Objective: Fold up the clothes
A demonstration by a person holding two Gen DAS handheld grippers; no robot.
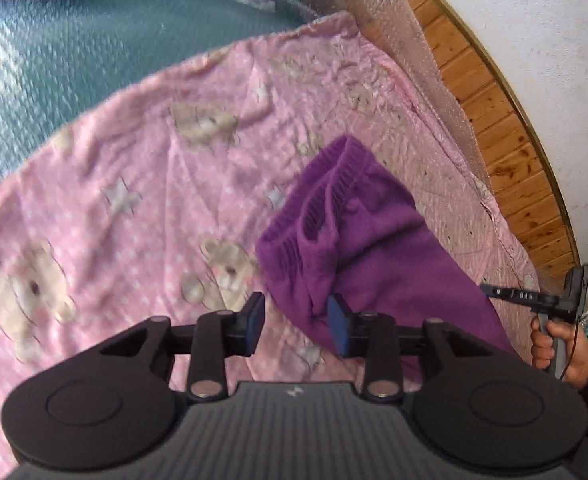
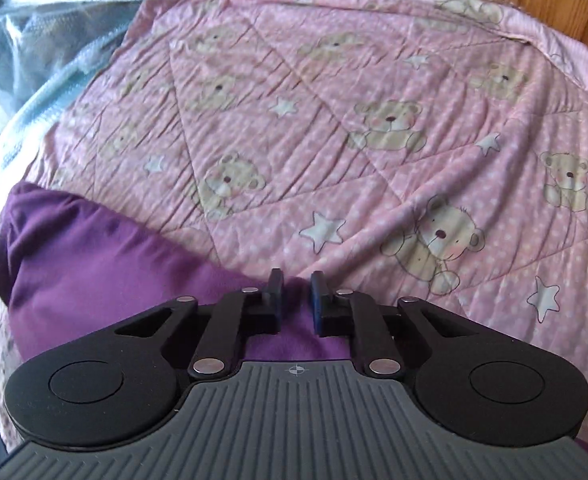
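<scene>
On quilt (image 2: 373, 80): right hand-held gripper (image 2: 295, 280) nearly closed, pinching purple garment (image 2: 94, 264).

Left gripper (image 1: 295, 326) jaws apart; right gripper (image 2: 297, 300) jaws nearly closed (narrow gap), angled down

Plenty of open quilt (image 2: 333, 92) to move over on the bed, flat and bare all the way past the purple garment (image 1: 357, 236). That garment's the only lump on it. Beyond the quilt's far edge, crinkly bubble wrap (image 1: 405, 40) bunches up, with a wooden board (image 1: 505, 128) and the wall (image 1: 533, 20) closing that side off.
</scene>
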